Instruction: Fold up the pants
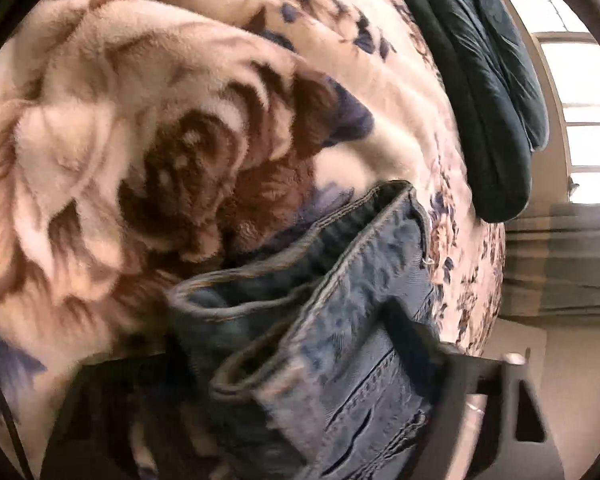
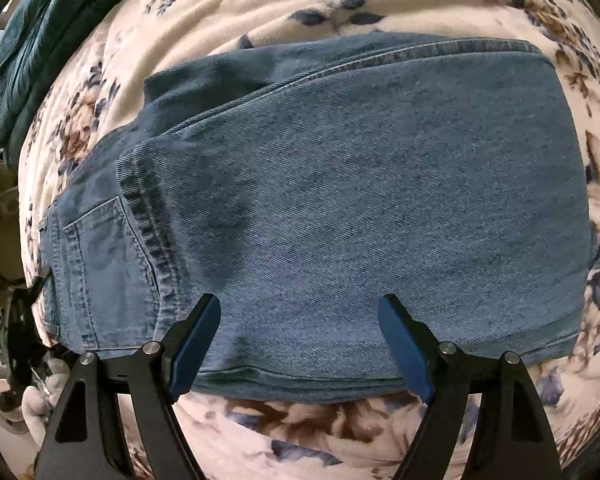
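The jeans point(image 2: 340, 208) lie half-folded on the bed point(image 2: 300, 12). Right gripper point(image 2: 300, 344) hovers wide at six o'clock; left gripper point(image 1: 340, 360) seemingly pinches the waistband, ready to carry it over.

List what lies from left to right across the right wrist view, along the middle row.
Dark green quilt → floral blanket → jeans back pocket → folded jeans leg panel → floral blanket again at the right edge.
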